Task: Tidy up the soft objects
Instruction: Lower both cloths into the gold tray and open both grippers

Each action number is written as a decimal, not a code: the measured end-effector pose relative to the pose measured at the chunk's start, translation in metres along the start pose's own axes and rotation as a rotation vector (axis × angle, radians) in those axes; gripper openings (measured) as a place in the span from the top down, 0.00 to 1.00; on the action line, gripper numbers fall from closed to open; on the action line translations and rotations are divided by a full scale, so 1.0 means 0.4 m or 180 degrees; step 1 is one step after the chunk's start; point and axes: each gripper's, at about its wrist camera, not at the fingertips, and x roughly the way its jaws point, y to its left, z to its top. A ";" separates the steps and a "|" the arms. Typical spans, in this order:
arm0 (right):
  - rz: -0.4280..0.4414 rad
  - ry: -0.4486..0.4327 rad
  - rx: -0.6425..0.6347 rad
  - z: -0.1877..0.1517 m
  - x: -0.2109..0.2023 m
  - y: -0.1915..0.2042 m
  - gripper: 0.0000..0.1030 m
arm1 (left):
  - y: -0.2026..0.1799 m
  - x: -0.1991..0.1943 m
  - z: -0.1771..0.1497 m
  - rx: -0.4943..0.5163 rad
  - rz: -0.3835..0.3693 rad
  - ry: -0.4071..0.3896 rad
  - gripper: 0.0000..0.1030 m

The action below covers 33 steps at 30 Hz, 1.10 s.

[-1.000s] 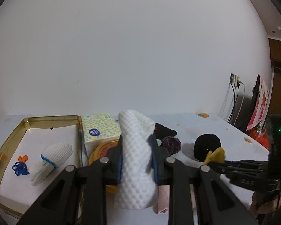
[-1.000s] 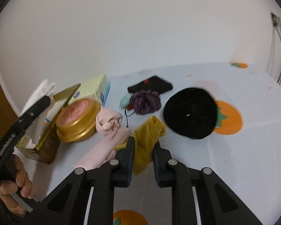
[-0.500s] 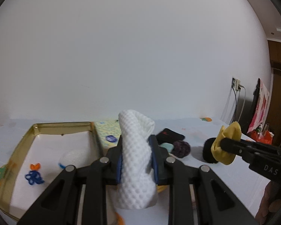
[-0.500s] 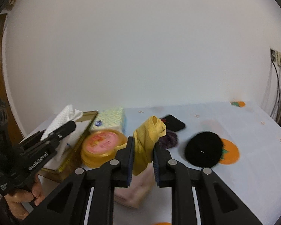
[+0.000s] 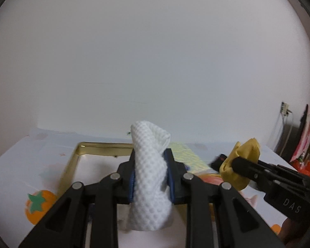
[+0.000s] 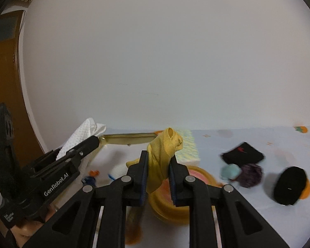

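Left gripper (image 5: 150, 177) pinches a white waffle-knit cloth (image 5: 149, 186) between its pads, cloth standing up past the fingertips and hanging down below them, held in the air over the gold tray (image 5: 80, 150) on the bench (image 5: 20, 165). Right gripper (image 6: 158, 175) is clamped on a yellow cloth (image 6: 162, 157), bunched top poking above the fingers, tail drooping under them, above the round gold tin (image 6: 169, 204) with pink lid. In the left wrist view the yellow cloth (image 5: 240, 165) sits to the right of the white one, apart from it. Patterned tissue box (image 6: 188, 146) just behind the tin. On the bench to the right: black folded item (image 6: 242, 153), purple scrunchie (image 6: 250, 174), teal soft piece (image 6: 230, 171), black round piece (image 6: 289, 186), all blurred.
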 end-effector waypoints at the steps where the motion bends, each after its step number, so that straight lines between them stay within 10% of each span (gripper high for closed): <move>1: 0.0042 0.0005 0.0009 0.006 0.016 0.013 0.81 | 0.011 0.003 0.005 0.0001 0.0048 0.0018 0.78; 33: 0.0560 0.1404 0.0482 0.047 0.457 0.138 0.79 | 0.173 0.142 -0.009 -0.0173 0.0820 0.0993 0.73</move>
